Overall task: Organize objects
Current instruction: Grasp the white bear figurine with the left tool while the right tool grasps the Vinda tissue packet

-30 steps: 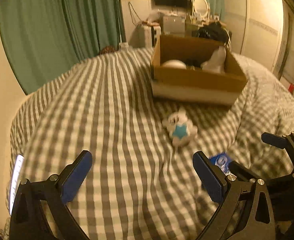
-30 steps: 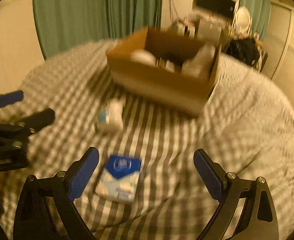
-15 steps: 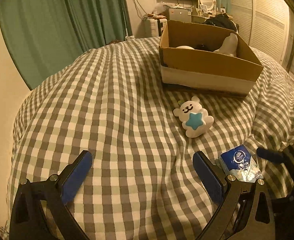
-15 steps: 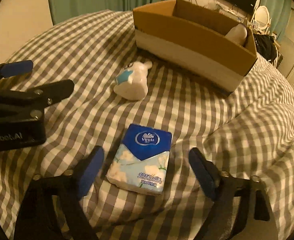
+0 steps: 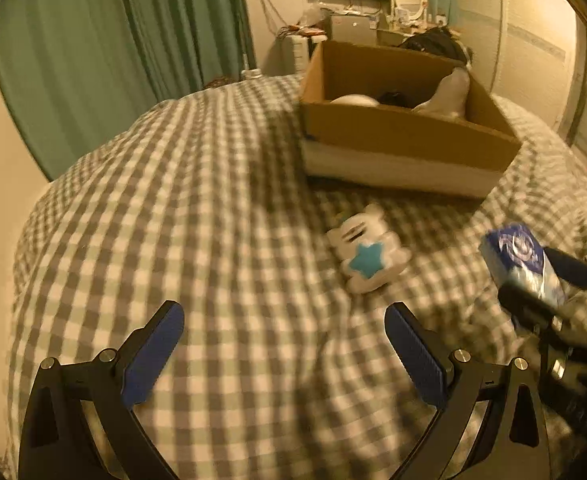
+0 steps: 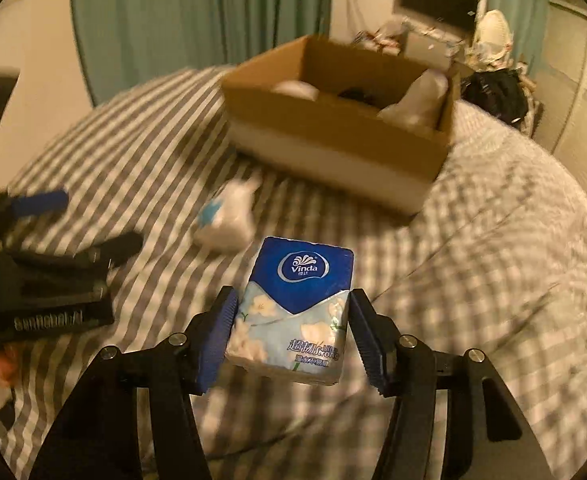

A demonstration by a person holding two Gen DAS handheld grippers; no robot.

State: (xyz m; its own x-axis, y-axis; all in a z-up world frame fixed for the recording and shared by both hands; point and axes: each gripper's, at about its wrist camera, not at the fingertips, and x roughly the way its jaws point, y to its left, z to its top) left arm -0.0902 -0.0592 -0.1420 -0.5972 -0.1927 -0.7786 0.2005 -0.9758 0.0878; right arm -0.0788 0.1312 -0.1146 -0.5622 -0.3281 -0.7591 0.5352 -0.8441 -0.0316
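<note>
Partly done, by my reading: the cardboard box [image 6: 333, 132] on the checked bed [image 5: 213, 208] already holds some things, at least three as far as I can make out: a pale rounded one, a dark one and a tall white one leaning at the far end. Two things are outside it. One Vinda tissue pack [image 6: 293, 312] sits between the pads of the right tool [image 6: 293, 336], whose jaws are closing on its sides; it looks raised off the bedcover, though the blur leaves that unsure. One white bear toy with a blue star [image 5: 367, 254] lies on the bed just in front of the box, untouched. The left tool [image 5: 281, 356] stands wide apart with nothing between its fingers, near the toy. Left to do, I judge: carry the pack to the box, then the toy.
</note>
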